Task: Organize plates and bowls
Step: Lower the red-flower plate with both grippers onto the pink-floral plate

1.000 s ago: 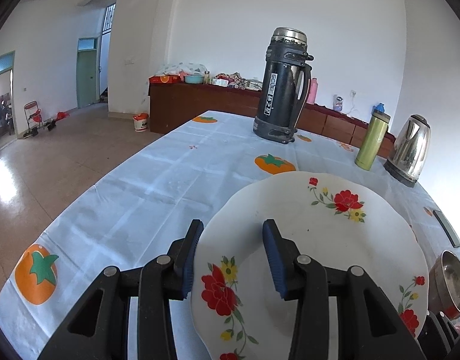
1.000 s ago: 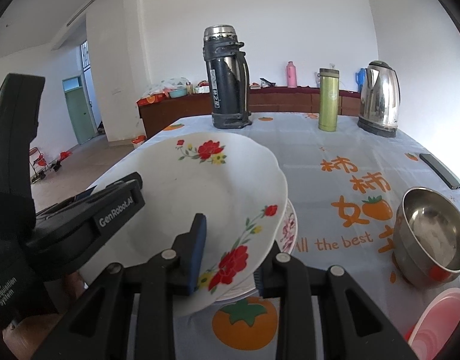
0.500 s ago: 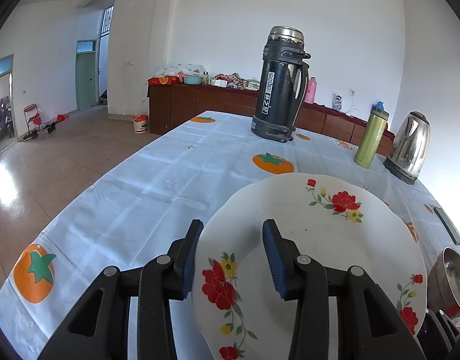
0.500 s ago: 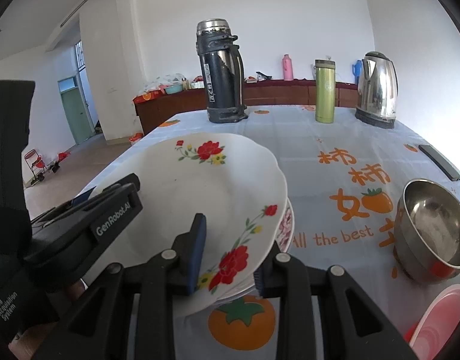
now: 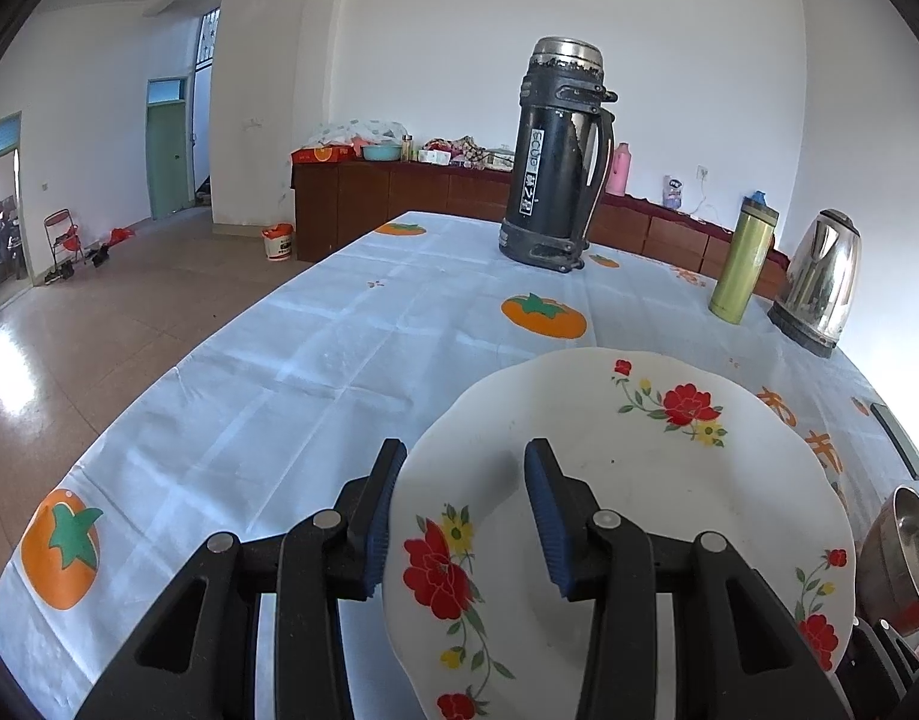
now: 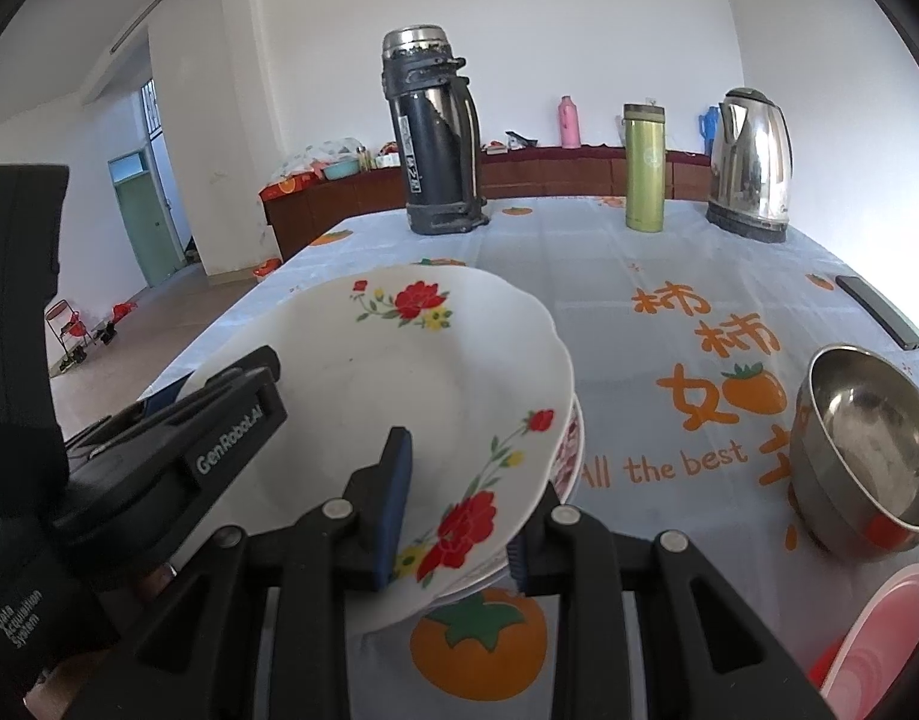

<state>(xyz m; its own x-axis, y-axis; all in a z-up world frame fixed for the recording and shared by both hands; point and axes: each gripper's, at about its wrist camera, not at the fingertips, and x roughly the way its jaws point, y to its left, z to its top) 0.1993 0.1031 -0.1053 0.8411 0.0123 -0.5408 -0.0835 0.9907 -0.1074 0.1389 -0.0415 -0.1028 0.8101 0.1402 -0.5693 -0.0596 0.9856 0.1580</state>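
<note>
Two claws hold one white flowered plate [image 5: 639, 480] above the bench [image 5: 339, 360]: my left claw [image 5: 459, 516] straddles its rim at nine o'clock, my right claw [image 6: 459, 510] pinches the rim at five o'clock. Glazed, stiff, scalloped, it looks slippery and breakable. Another plate [image 6: 570, 444] lies beneath; a steel bowl [image 6: 867, 444] sits at three o'clock.

A: Any lettering? "GenRobot.AI" on the left gripper [image 6: 237, 450], "Data Acquisition System" below it.

B: And "All the best" in orange on the tablecloth [image 6: 579, 252], near right.
</note>
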